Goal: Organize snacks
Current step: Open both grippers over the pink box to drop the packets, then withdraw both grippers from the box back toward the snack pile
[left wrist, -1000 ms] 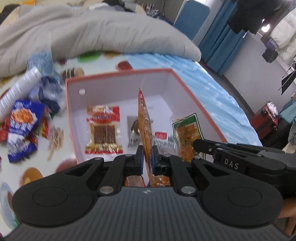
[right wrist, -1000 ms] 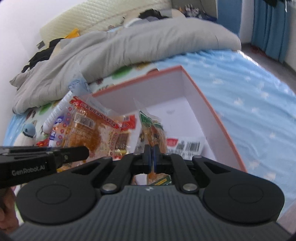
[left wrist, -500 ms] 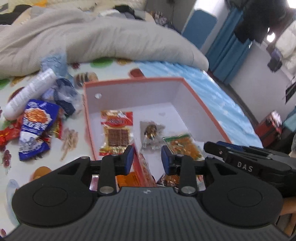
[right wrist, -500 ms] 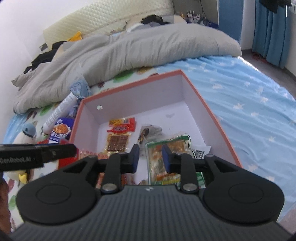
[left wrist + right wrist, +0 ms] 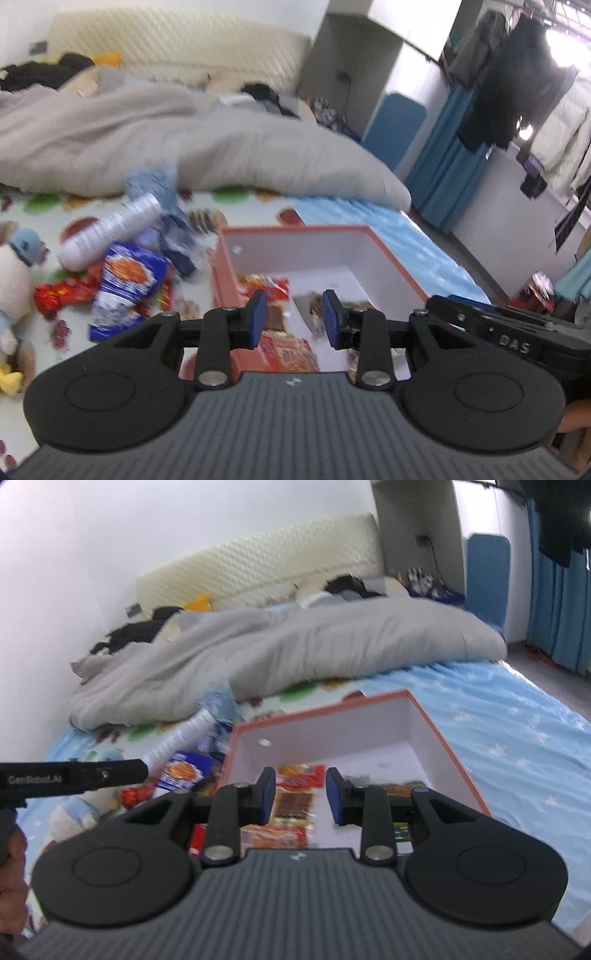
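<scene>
Both grippers empty, apart, w/ snack box just below.

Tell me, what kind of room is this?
Most likely a bedroom. A rumpled grey duvet lies across a bed with a star-print blue sheet, a padded cream headboard stands against the wall, and dark clothes hang by blue curtains.

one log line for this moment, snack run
left hand-held gripper: open, empty | right hand-held gripper: open, empty | box: holds snack packets | blue bag: outside box
</scene>
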The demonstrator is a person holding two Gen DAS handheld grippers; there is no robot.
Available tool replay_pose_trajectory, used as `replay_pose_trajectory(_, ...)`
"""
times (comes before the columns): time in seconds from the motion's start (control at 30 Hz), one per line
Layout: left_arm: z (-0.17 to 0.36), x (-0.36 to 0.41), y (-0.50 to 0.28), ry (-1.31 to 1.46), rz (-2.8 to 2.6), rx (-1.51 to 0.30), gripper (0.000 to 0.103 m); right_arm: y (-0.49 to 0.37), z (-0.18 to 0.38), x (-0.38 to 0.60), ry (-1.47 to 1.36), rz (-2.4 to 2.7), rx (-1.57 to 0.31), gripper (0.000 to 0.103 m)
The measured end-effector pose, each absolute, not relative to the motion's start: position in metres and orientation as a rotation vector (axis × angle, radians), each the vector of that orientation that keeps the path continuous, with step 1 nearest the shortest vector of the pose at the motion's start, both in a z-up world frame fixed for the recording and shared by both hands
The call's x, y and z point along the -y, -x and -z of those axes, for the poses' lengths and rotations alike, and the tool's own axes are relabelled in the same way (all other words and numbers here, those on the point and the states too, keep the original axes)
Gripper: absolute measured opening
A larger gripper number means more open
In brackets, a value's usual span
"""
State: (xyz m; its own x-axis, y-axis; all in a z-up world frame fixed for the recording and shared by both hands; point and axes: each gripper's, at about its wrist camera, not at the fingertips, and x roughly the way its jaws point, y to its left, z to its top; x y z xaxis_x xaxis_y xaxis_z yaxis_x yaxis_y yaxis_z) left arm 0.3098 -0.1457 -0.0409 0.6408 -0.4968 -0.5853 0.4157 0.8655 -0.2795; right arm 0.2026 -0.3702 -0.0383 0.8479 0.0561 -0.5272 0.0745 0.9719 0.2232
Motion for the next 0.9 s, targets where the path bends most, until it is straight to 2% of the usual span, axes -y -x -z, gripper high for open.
replay_pose_trajectory(0.5, 0.049, 0.037, -0.236, 0.187, 0.388, -0.591, 0.038, -0.154, 0.035, 0.284, -0.181, -0.115, -0.464, 0.033)
replay_pose_trajectory(0.9, 0.083, -0.022, -0.192, 0.232, 0.303, -0.591, 0.038, -0.13, 0.068, 0.235, -0.199, -0.142, -0.493, 0.033)
